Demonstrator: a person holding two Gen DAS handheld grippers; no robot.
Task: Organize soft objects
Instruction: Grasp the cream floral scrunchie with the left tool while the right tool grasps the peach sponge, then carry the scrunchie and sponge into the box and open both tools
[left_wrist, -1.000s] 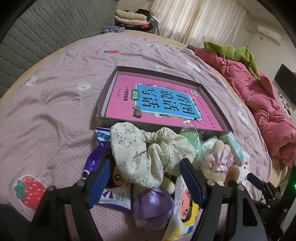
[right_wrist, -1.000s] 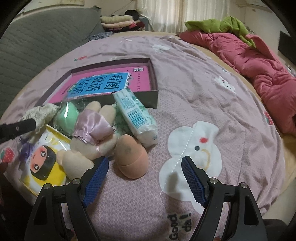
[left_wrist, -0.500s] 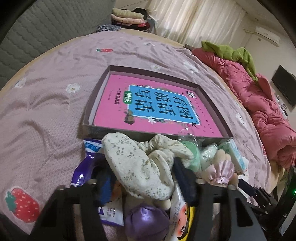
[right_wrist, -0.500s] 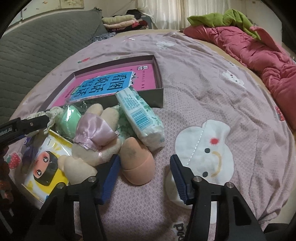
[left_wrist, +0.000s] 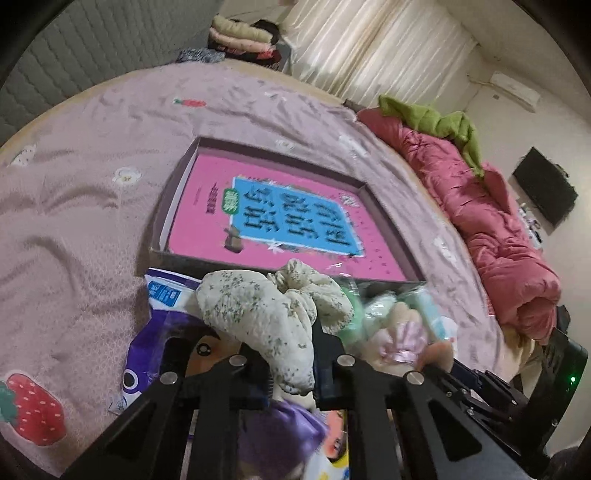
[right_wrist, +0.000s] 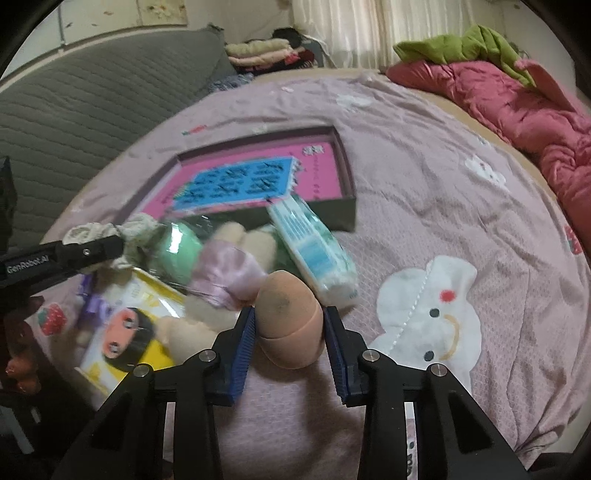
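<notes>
My left gripper (left_wrist: 291, 354) is shut on a cream floral fabric scrunchie (left_wrist: 258, 306), which bulges up out of the pile between its jaws. From the right wrist view its fingertip (right_wrist: 110, 245) shows at the left with the scrunchie (right_wrist: 140, 229) bunched at it. My right gripper (right_wrist: 288, 325) has its jaws closing on a peach egg-shaped sponge (right_wrist: 286, 314); both blue pads touch its sides. Behind the pile stands a shallow dark box (left_wrist: 177, 206) with a pink book (left_wrist: 295, 221) lying flat in it.
The pile on the pink bedsheet holds a tissue pack (right_wrist: 314, 251), a green item in plastic (right_wrist: 177, 251), a plush with a satin bow (right_wrist: 225, 273), a yellow cartoon packet (right_wrist: 129, 328) and a purple packet (left_wrist: 147, 354). A red quilt (right_wrist: 517, 103) lies at the right.
Both grippers went from wide open to closed: the left one around the floral scrunchie, the right one around the peach sponge. Each view has tipped slightly, and the pile shifted a little.
</notes>
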